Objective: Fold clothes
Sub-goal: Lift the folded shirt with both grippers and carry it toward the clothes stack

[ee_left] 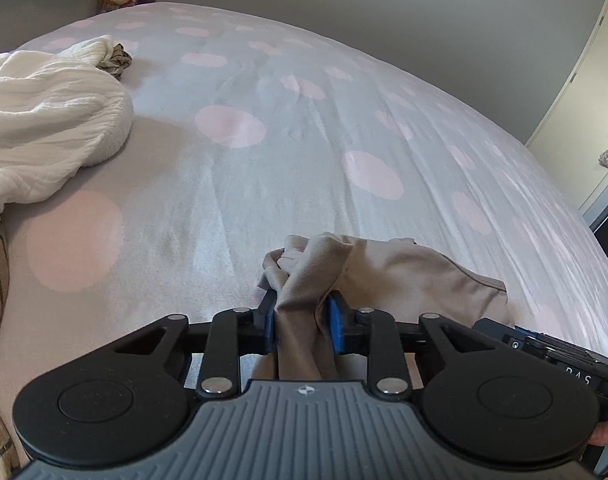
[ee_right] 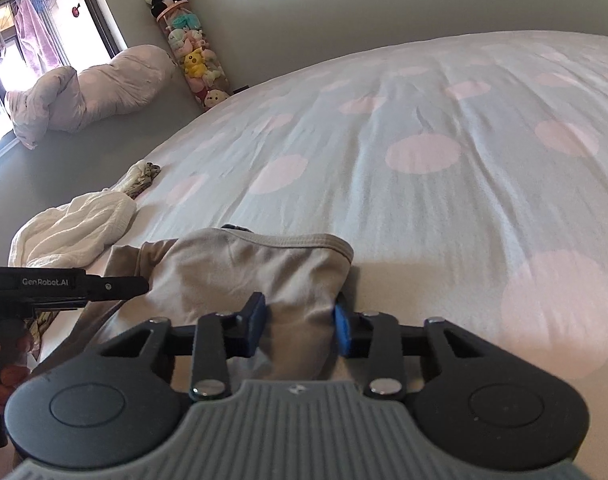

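A beige garment lies bunched at the near edge of the bed. My left gripper is shut on a gathered fold of it, the cloth squeezed between the blue pads. In the right wrist view the same beige garment shows a stitched hem along its top edge, and my right gripper is shut on its right corner. The left gripper's black body reaches in from the left, touching the garment's left side.
The bed sheet is pale grey with pink dots. A white crinkled cloth is heaped at the left, with a small patterned piece behind it. A tube of plush toys and a bundled duvet stand by the wall. A door is at the right.
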A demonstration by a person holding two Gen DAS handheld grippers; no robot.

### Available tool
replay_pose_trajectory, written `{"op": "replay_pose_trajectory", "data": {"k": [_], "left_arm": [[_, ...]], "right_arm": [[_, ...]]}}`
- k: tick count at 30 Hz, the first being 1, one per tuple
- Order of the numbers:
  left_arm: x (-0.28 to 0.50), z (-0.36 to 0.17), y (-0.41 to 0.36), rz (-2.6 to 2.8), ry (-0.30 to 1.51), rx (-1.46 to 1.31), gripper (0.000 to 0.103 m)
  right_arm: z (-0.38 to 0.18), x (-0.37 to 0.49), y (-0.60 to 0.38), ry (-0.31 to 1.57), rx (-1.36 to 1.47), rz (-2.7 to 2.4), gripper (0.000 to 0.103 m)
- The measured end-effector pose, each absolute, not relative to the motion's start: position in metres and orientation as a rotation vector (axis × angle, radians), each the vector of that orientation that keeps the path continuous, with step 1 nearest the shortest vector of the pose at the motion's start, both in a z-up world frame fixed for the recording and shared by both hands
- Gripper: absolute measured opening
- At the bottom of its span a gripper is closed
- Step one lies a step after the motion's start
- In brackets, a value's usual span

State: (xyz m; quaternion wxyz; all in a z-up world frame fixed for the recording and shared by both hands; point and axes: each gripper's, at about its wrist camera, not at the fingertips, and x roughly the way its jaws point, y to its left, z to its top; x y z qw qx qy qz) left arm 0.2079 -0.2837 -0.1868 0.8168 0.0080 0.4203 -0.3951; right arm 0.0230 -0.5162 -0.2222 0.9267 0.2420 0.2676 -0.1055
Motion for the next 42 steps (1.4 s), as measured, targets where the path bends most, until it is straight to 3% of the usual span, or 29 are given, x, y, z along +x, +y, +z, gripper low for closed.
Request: {"op": "replay_pose_trajectory", "data": {"k": [1,4,15,25,42], "left_arm": [[0.207,-0.186,-0.284,-0.850,0.887,0.019,0.014],[0.206,-0.182,-0.283,-0.862,0.872,0.011,0.012],[0.168,-0.128,-0.256,-0.870,0.696,-0.025,0.010],[0.096,-0.036,-0.237,-0.942,0.487,-0.065,0.009],[-0.067,0.101,-0.353,-1.357,0.228,0.068,0.009]], "right_arm": [[-0.223,0.023,-0.519,0.544,0.524,-0.206,0.017],[-0.226,0.021,-0.526,0.524,0.599,-0.188,0.010],[-0.173,-0.002,-0.490,0.350,0.392,-0.172,0.008],[-0.092,-0.077,-0.467,0.191,0.306,-0.215,0.007],[0.056,-0.302,-0.518,-0.051,0.135,-0.508,0.007]]}}
